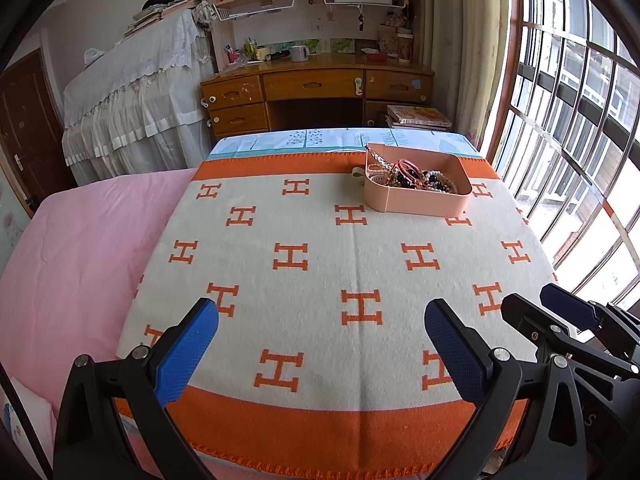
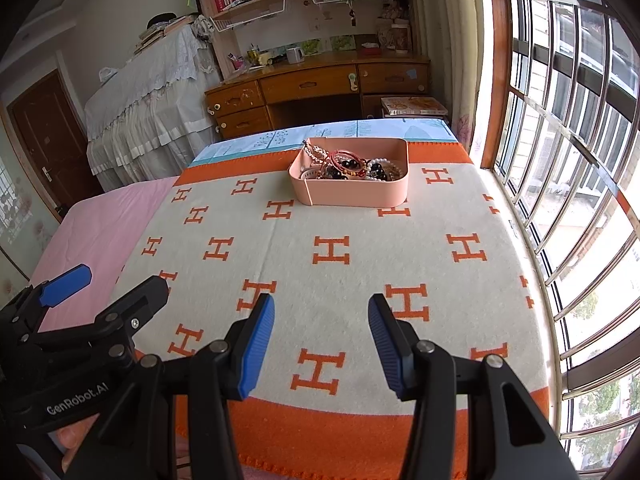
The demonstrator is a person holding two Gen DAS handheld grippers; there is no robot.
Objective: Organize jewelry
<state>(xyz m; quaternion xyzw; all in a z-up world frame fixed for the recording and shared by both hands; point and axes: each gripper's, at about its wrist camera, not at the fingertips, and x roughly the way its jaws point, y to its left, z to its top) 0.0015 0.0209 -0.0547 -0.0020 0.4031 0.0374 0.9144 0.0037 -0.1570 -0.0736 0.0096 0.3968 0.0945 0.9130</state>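
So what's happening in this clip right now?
A person holds two handheld grippers over a bed covered by an orange and cream H-patterned blanket. The left gripper and the right gripper are both open and empty, hovering near the blanket's near edge. At the far end sits a pink tray heaped with tangled bead bracelets and a chain, one strand draped over its far-left rim. Nothing is being touched at this moment; the jewelry all lies in the tray.

Black-framed left gripper (image 1: 321,322), blue textured pads (image 1: 188,354), silver screws (image 1: 140,351)
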